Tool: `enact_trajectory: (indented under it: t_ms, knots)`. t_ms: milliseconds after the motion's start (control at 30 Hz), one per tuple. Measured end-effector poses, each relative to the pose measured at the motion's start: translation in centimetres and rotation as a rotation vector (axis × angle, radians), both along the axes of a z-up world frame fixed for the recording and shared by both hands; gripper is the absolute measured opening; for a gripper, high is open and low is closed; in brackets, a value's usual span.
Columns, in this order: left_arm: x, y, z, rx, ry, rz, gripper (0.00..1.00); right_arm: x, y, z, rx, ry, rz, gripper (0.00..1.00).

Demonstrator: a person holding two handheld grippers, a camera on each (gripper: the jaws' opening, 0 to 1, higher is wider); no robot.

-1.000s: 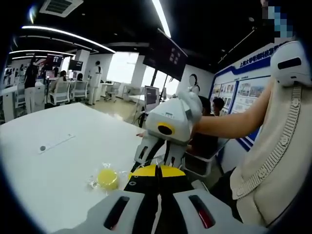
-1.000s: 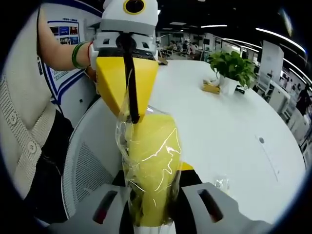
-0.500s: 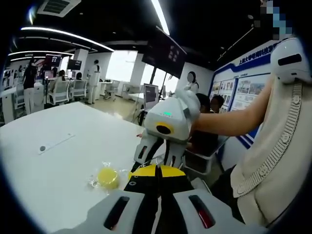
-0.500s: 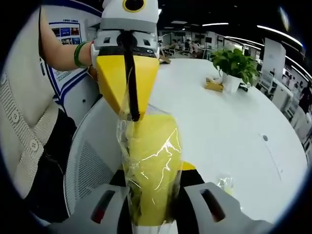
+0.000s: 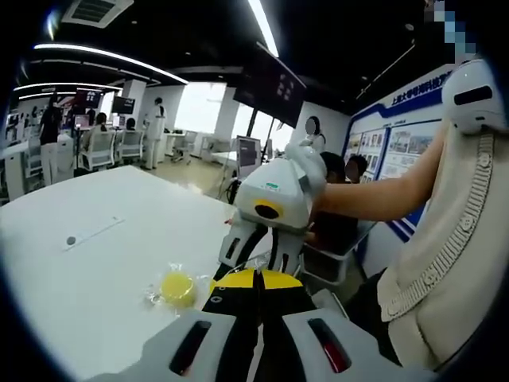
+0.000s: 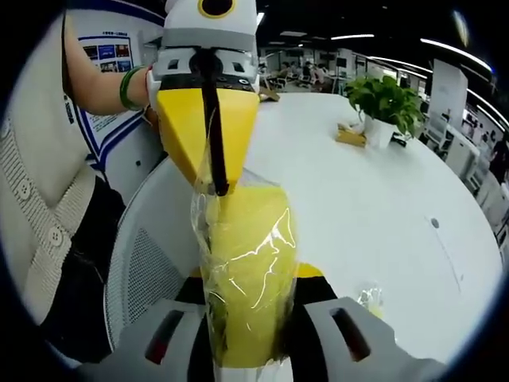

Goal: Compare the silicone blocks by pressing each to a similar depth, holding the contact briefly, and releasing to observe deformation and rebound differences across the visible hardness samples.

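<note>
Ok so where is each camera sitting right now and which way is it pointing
Left gripper view: rides the left claw, facing across the white table toward the right claw; a wrapped yellow disc lies on the table; the person's arm and cream cardigan show right.
Right gripper view: rides the right claw, facing the left claw, with a potted plant beyond; forearm with green bracelet, cardigan left.
Shared: both claws on the bagged yellow block, the table, the disc.
</note>
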State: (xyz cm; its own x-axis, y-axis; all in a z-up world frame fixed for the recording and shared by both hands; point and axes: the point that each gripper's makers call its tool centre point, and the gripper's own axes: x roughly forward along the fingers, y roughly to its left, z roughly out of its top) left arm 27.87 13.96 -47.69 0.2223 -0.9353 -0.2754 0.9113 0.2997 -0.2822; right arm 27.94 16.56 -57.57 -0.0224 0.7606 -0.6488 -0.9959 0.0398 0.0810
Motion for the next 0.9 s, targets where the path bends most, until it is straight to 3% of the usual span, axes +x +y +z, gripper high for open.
enact_trajectory:
  t_ms: [600, 900]
  knots:
    - [0.06, 0.14, -0.17, -0.001, 0.029, 0.019, 0.00, -0.39, -0.02, -0.27, 0.012, 0.029, -0.004, 0.28]
    - [0.79, 0.77, 0.12, -0.022, 0.036, 0.055, 0.00, -0.08, -0.23, -0.04, 0.036, 0.047, -0.052, 0.40]
